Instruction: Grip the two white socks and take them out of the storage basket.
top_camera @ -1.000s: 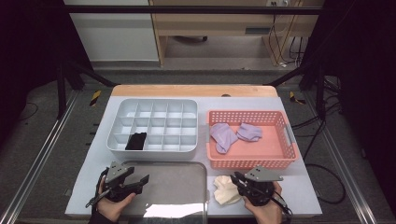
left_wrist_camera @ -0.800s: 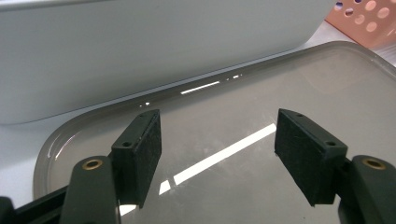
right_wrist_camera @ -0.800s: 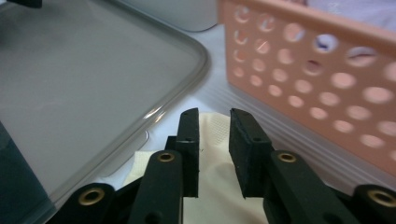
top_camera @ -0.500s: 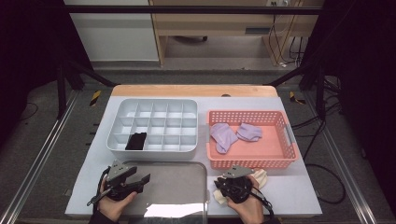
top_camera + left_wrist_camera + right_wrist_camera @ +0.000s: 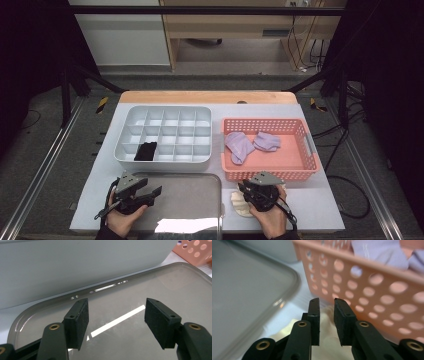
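Note:
A cream sock (image 5: 240, 205) lies on the white table between the grey tray (image 5: 192, 197) and the pink basket (image 5: 295, 172). My right gripper (image 5: 246, 192) is low over it. In the right gripper view, my right gripper (image 5: 326, 302) has its jaws drawn to a narrow gap with the cream sock (image 5: 327, 327) in it. My left gripper (image 5: 154, 194) sits at the tray's left edge. In the left gripper view, my left gripper (image 5: 116, 312) stands wide open just over the bare grey tray (image 5: 155, 287), holding nothing.
A white compartment box (image 5: 165, 117) stands behind the tray, with a black item (image 5: 146, 151) in a front cell. Two purple socks (image 5: 239, 146) (image 5: 267, 141) lie in the pink basket. The basket wall (image 5: 374, 295) is close on the right gripper's right.
My right gripper has moved left along the front of the basket, onto the cream sock. The left gripper has stayed put.

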Tool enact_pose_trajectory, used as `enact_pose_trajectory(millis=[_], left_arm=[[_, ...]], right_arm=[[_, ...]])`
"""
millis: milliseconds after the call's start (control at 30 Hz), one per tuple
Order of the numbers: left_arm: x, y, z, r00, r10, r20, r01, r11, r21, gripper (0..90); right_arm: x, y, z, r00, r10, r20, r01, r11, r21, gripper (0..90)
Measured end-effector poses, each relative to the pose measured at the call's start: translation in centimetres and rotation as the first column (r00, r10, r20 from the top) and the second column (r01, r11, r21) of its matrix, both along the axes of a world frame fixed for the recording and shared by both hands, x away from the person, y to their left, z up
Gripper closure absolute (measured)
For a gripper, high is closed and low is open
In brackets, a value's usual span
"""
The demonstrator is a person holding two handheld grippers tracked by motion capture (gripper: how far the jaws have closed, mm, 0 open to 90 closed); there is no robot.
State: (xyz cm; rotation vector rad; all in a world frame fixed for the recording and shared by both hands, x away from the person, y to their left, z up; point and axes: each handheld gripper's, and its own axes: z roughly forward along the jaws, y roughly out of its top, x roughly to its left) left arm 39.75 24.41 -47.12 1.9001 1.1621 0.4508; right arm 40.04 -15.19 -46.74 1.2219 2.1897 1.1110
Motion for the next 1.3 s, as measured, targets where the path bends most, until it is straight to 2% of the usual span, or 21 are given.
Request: enact_pose_trajectory(millis=[100,167,233,367,433,467,633,700,833,900,1000,1100,1200,1300], left_arm=[[0.1,0.0,0.0,1.0,0.001,-0.003,-0.001,1.0,-0.002,35.2],[0.1,0.0,0.0,1.0,0.001,-0.003,-0.001,1.0,-0.002,35.0],[0.0,0.0,0.0,1.0,0.004,-0.002,-0.004,1.0,-0.004,34.9],[0.0,-0.1,0.0,0.9999,0.014,0.002,-0.014,0.9999,0.0,34.0],[-0.1,-0.1,0.0,0.9999,0.016,0.002,-0.016,0.9999,0.003,33.6],[-0.1,-0.1,0.0,0.9999,0.015,0.004,-0.015,0.9999,0.003,33.5],[-0.2,0.0,0.0,0.9999,0.015,0.005,-0.015,0.9999,0.006,33.1],[-0.2,0.0,0.1,0.9999,0.014,0.006,-0.014,0.9999,0.005,33.0],[-0.3,0.0,0.1,0.9999,0.013,0.009,-0.013,0.9999,0.007,33.0],[-0.2,0.0,0.1,0.9999,0.015,0.007,-0.015,0.9999,0.007,33.0],[-0.3,0.0,0.1,0.9999,0.014,0.008,-0.014,0.9999,0.007,32.9],[-0.2,0.0,0.1,0.9999,0.013,0.007,-0.013,0.9999,0.009,32.9],[-0.2,-0.1,0.0,0.9999,0.013,0.007,-0.013,0.9999,0.009,32.8],[-0.2,-0.1,0.0,0.9999,0.013,0.006,-0.013,0.9999,0.009,32.8]], right_arm=[[-0.6,-0.4,1.0,0.9993,0.014,0.034,-0.015,0.999,0.035,75.9],[-0.8,-0.4,1.3,0.9989,0.02,0.043,-0.021,0.999,0.041,77.1],[-1.9,-0.3,1.7,0.9973,0.054,0.049,-0.057,0.997,0.055,80.1],[-3.3,-0.5,1.4,0.9943,0.104,0.023,-0.106,0.992,0.062,81.4],[-3.8,-0.6,0.8,0.9936,0.113,-0.002,-0.113,0.991,0.072,81.5],[-3.9,-0.6,0.5,0.9918,0.125,-0.025,-0.123,0.99,0.074,81.8],[-4.1,-0.3,-0.5,0.9848,0.163,-0.06,-0.16,0.986,0.051,80.4],[-4.3,-0.2,-0.4,0.9842,0.17,-0.05,-0.168,0.985,0.044,79.2],[-4.9,-0.2,0.2,0.9843,0.176,-0.004,-0.176,0.982,0.066,78.4],[-5.1,-0.2,0.5,0.9831,0.183,0.001,-0.183,0.981,0.069,79.6],[-5.1,0.1,0.1,0.9787,0.201,-0.041,-0.199,0.979,0.054,82.6],[-4.7,0.3,-0.8,0.9761,0.2,-0.085,-0.199,0.98,0.026,79.5],[-4.4,0.5,-1.4,0.9742,0.201,-0.103,-0.202,0.979,-0.007,73.8],[-4.3,0.6,-1.5,0.9748,0.205,-0.088,-0.208,0.978,-0.027,77.8]])
